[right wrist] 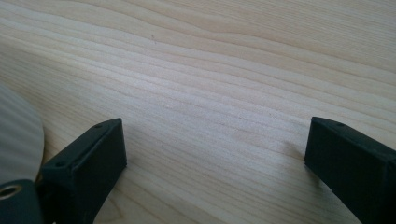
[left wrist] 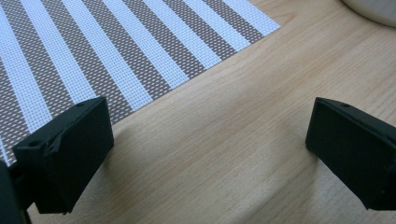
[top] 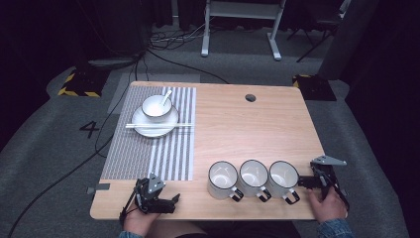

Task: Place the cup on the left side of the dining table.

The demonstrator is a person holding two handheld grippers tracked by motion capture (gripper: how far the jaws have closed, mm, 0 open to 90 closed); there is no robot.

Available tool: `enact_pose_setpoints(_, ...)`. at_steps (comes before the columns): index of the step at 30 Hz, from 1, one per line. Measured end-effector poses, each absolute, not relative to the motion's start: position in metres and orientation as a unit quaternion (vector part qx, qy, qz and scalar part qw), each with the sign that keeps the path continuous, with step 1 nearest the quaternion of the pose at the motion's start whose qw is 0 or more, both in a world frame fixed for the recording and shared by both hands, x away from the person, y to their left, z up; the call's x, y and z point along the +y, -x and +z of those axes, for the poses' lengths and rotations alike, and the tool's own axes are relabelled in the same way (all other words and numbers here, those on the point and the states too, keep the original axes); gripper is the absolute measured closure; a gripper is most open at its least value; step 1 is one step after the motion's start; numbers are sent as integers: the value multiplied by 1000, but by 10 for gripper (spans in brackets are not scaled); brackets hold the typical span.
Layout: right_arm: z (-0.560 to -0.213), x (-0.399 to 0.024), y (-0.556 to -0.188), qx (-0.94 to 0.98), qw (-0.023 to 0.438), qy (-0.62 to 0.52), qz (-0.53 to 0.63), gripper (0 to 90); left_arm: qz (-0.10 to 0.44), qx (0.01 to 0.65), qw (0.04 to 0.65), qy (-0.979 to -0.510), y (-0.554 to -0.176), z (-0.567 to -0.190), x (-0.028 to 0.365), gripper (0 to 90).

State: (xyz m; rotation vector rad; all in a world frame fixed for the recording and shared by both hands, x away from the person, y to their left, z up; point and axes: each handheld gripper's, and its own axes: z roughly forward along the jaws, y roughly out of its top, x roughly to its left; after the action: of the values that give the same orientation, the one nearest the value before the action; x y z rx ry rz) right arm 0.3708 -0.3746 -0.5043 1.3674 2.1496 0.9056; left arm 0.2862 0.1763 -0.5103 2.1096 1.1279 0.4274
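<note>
Three white mugs with dark rims stand in a row near the table's front right: left (top: 222, 178), middle (top: 253, 174), right (top: 283, 174). My left gripper (top: 173, 201) rests at the front edge, left of the mugs, open. In the left gripper view its jaws (left wrist: 208, 126) stand wide apart over bare wood, with a mug's edge (left wrist: 369, 9) at the top right. My right gripper (top: 303, 182) sits just right of the right mug, open. In the right gripper view (right wrist: 215, 140) nothing lies between its jaws, and a mug's side (right wrist: 14, 135) shows at the left edge.
A striped placemat (top: 148, 153) covers the table's left part; its corner (left wrist: 93, 56) shows near the left gripper. On it sit a white plate (top: 171, 121), a bowl (top: 157, 106) holding a spoon (top: 167, 95), and chopsticks (top: 185, 125). A cable hole (top: 250, 97) lies at the back.
</note>
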Motion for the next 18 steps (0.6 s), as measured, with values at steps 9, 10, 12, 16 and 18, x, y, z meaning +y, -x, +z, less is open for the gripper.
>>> enact_pose_setpoints(9,-504,-375,-371,776,217,-494,327,55,166,434,342,-817,-286,-510,173,8)
enact_pose_setpoints(10,-504,-375,-371,776,217,-494,327,56,165,434,341,-817,-286,-510,173,9)
enact_pose_setpoints(12,-504,-375,-371,776,217,-494,327,56,166,437,341,-815,-286,-510,173,9)
enact_pose_setpoints(16,-504,-375,-371,776,217,-494,327,56,167,461,326,-808,-284,-507,168,9)
enact_pose_setpoints(18,-504,-375,-371,776,217,-494,327,56,166,460,326,-809,-285,-507,168,8)
